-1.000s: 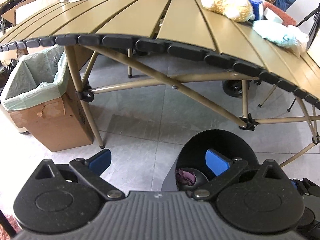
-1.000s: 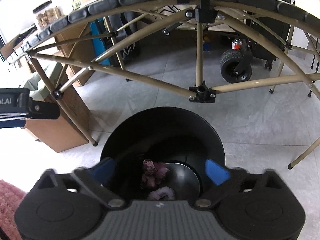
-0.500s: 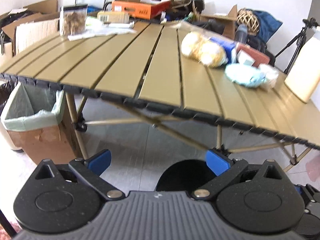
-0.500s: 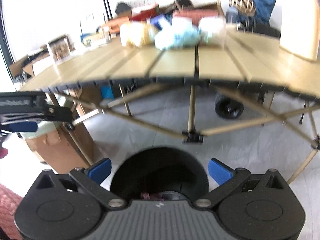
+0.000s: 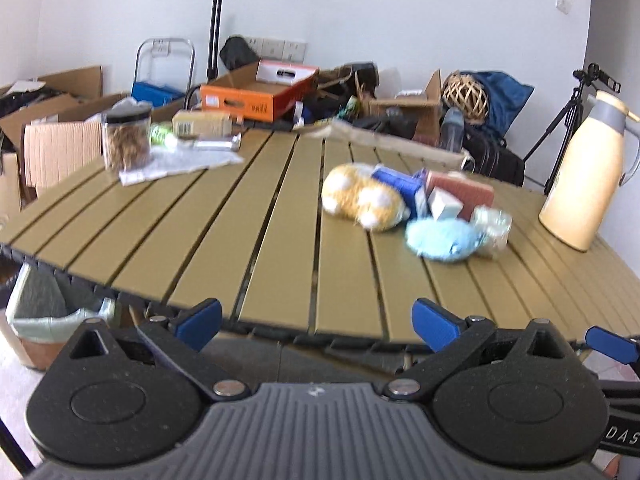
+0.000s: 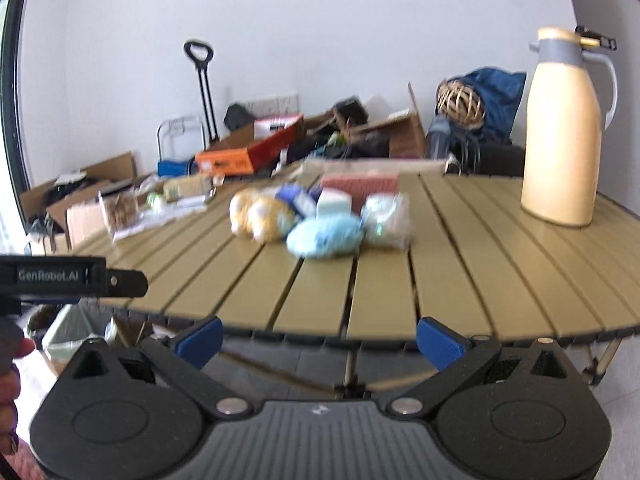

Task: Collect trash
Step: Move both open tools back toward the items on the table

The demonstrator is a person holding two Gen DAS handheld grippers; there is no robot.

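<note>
Both the left tongs [image 5: 316, 320] and right tongs [image 6: 318, 338] gape wide and empty at the near edge of the slatted olive table [image 5: 224, 216]. The trash, a fluffy pale-blue wad [image 6: 324, 236] at twelve o'clock, touches a yellow plush toy [image 6: 260, 216]; a careless grab could snag both.

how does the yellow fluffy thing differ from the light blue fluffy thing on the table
The yellow fluffy thing is tan-yellow with white patches; the light blue fluffy thing is one plain pale blue. The yellow one looks larger and lies farther from the table's near edge and more to the left; the blue one sits nearer and to the right. Both are soft lumps lying on the slatted table, in the same cluster of items.
</note>
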